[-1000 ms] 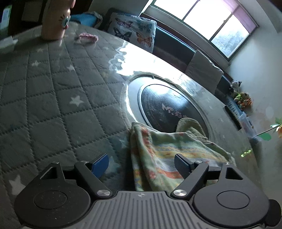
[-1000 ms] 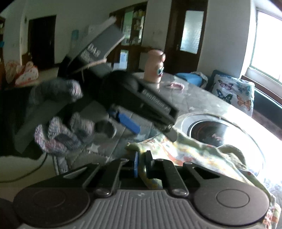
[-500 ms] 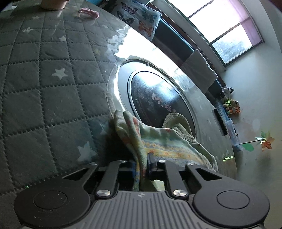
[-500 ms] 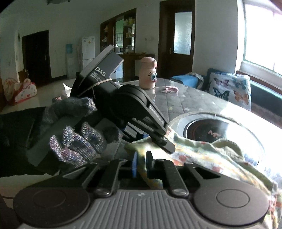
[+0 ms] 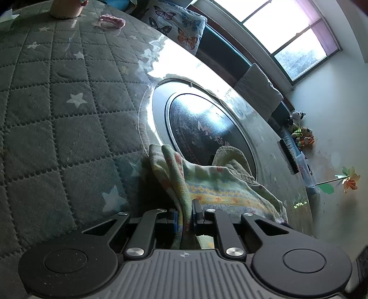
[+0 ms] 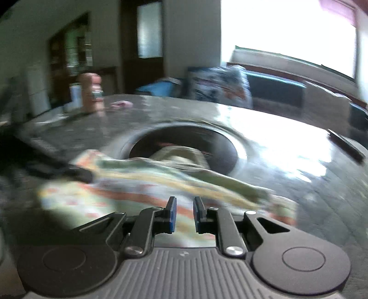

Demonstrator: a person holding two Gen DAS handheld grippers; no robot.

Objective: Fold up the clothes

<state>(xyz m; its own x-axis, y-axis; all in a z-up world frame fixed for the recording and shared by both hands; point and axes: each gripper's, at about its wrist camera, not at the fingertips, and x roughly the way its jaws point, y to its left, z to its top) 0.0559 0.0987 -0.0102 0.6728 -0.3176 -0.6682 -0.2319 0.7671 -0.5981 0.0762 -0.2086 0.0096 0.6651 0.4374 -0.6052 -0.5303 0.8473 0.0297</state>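
A small patterned garment [image 5: 214, 184], pale green with yellow and orange bands, lies bunched on the table at the rim of a round black cooktop [image 5: 202, 128]. My left gripper [image 5: 185, 212] is shut on the garment's near left edge, with cloth pinched between the jaws. In the blurred right wrist view the garment [image 6: 147, 181] spreads out ahead. My right gripper [image 6: 185, 207] hovers over it with its jaws a small gap apart and nothing between them. The left gripper's dark finger [image 6: 76, 174] shows at the garment's left edge.
The table wears a grey quilted star-patterned cover [image 5: 57, 110]. A pink bottle [image 6: 88, 92] and a small pink item [image 5: 111, 21] sit at the far side. A butterfly cushion [image 5: 179, 27] and bench lie under the window beyond the table.
My left gripper closed on the garment's edge a second ago and still holds it. My right gripper has let go of the cloth, opened slightly and swung right, away from the left gripper.
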